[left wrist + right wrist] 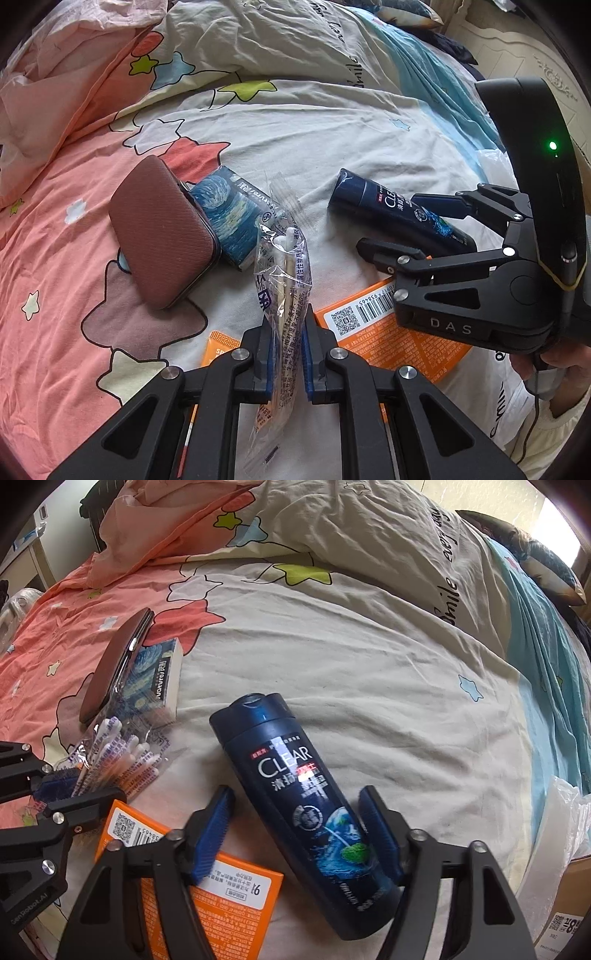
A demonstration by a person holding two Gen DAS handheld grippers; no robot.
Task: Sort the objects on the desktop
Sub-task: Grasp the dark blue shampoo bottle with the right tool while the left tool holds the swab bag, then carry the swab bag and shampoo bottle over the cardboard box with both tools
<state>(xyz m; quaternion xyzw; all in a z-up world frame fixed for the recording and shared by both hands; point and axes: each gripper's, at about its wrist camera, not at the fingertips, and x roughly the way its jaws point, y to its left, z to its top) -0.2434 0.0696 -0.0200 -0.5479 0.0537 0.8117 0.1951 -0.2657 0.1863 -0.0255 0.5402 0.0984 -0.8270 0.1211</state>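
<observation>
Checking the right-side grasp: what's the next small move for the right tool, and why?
Probably close the right tool on the shampoo bottle. Its pads straddle the bottle's lower body with a gap on each side, so nothing is gripped yet. The left tool is already shut on the cotton swab bag, so it needs no move.

The dark blue shampoo bottle point(295, 805) reads "CLEAR". The right gripper's body point(450, 326) is marked "DAS". The far bedsheet point(447, 587) reads "Smile".

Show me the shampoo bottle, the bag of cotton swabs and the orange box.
shampoo bottle point(295, 794), right wrist view, on its front label.
bag of cotton swabs point(282, 266), left wrist view, mid-bag above the pads.
orange box point(229, 893), right wrist view, on its printed face.
</observation>
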